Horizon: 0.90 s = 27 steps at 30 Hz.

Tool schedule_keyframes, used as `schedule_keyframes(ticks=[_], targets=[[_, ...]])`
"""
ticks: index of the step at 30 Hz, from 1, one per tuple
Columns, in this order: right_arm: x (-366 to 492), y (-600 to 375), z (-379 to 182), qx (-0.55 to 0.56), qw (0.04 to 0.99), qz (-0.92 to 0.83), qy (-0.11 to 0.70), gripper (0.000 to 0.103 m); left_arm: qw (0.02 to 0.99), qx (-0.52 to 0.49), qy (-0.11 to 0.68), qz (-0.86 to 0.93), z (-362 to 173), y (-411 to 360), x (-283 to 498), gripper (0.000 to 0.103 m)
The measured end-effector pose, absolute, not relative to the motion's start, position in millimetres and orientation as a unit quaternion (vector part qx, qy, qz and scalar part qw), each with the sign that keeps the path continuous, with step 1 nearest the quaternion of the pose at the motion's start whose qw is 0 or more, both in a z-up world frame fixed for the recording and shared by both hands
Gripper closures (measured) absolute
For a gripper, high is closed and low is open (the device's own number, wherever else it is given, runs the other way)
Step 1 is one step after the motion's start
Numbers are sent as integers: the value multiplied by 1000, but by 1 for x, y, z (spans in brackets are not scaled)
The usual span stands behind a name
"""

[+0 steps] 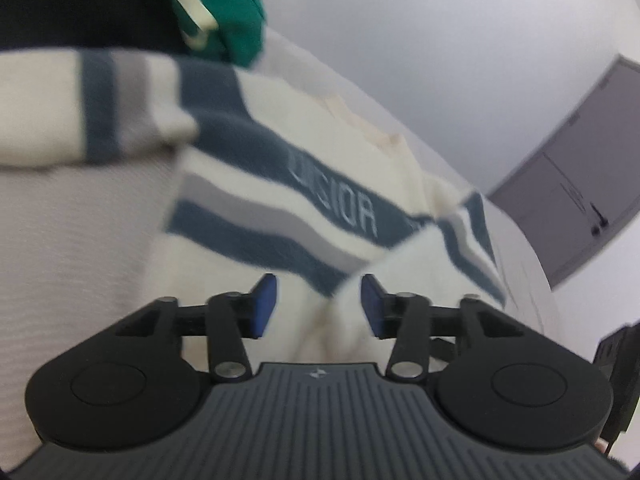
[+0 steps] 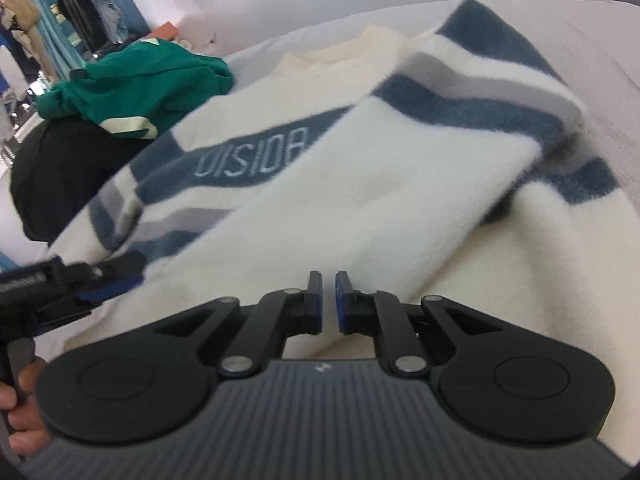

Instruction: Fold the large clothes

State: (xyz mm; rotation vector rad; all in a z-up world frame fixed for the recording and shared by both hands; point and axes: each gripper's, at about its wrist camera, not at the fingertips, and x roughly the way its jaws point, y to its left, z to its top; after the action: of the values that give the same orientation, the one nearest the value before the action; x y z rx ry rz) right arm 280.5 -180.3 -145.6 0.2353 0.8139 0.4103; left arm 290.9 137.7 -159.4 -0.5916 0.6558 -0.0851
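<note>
1. Overhead and tilted downward, the left gripper (image 1: 318,306) hovers just above the cream sweater (image 1: 352,152); its blue-padded fingers (image 1: 264,306) are spread, with only loose cream cloth seen past the gap and nothing pinched.
2. The right gripper (image 2: 328,302) also points down at the sweater (image 2: 360,200); its fingers (image 2: 316,302) stand nearly together with a narrow slit between the pads, and no cloth is caught in it.
3. The sweater lies spread on a pale ribbed surface (image 1: 80,240), which may be a bed or a covered worktop; I cannot tell which. One striped sleeve is folded across the chest, covering part of the lettered blue band.
4. Only the right wrist view shows the left gripper from outside, at 9 o'clock (image 2: 108,284), touching the sweater's edge, with a hand (image 2: 24,404) on its handle at 8 o'clock. It also shows a clothes rack (image 2: 52,20) at 11 o'clock.
5. Only the left wrist view shows grey cabinet doors (image 1: 568,184) at 3 o'clock.
6. Both views show a green garment (image 2: 140,84) lying on a black garment (image 2: 68,172) just beyond the sweater, at 10 o'clock in the right wrist view and 11 o'clock in the left.
7. Count: two grippers, one sweater, one green garment, one black garment, one visible hand.
</note>
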Motion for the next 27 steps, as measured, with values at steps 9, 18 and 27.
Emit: schedule_keyframes(ticks=[9,18,27], targets=[[271,-176,-134,115,897,221,365,19,895,-326,291,88,-114,220,247,41],[271,-172,-137,115,895,213,374,19,840,-430,237,232,-128,333,195,33],[278,-175,-144,119,898,182,383,19,725,-599,184,287,-187,401,180,34]])
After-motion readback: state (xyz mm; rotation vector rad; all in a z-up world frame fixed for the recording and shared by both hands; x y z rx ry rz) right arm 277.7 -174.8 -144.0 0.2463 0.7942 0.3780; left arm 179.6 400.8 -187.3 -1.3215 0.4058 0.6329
